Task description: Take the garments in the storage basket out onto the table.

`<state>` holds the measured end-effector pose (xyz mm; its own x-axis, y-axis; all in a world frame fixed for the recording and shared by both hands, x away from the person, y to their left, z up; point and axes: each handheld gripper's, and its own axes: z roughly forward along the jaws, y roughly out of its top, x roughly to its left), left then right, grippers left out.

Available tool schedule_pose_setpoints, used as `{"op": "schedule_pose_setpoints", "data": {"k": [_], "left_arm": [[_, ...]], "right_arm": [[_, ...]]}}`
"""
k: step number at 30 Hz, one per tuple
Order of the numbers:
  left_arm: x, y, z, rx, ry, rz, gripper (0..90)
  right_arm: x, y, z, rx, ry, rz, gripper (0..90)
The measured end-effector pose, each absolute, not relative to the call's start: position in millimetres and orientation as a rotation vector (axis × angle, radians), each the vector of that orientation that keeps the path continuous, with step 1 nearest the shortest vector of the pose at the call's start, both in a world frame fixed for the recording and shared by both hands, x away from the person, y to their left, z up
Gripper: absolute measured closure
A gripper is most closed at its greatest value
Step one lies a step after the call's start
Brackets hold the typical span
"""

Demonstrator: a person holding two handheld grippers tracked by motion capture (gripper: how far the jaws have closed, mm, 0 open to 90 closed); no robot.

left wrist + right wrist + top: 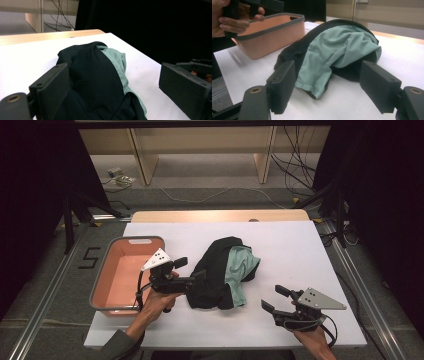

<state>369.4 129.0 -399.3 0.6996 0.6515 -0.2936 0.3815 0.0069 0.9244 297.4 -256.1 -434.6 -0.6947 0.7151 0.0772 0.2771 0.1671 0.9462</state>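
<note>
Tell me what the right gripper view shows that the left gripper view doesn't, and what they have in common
The right gripper view takes in the pink bin beside the clothes, the person's left hand near its rim, and a wide spread of the green garment lying over the black one. The left gripper view takes in the right gripper at its right edge and the table's wooden strip at the far edge. Both look along open jaws at the black garment with the green one tucked against it, on the white tabletop.

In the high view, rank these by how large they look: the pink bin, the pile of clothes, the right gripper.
1. pink bin
2. pile of clothes, only slightly smaller
3. right gripper, clearly smallest
</note>
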Motion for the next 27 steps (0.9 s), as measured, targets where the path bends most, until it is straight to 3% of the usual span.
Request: {"op": "schedule_pose_setpoints", "data": {"k": [27], "left_arm": [[333.0, 145.8, -410.8, 1.660, 0.745, 0.361, 6.7]], "right_arm": [[298.0, -255.9, -435.5, 0.948, 2.071, 1.545, 29.1]]}}
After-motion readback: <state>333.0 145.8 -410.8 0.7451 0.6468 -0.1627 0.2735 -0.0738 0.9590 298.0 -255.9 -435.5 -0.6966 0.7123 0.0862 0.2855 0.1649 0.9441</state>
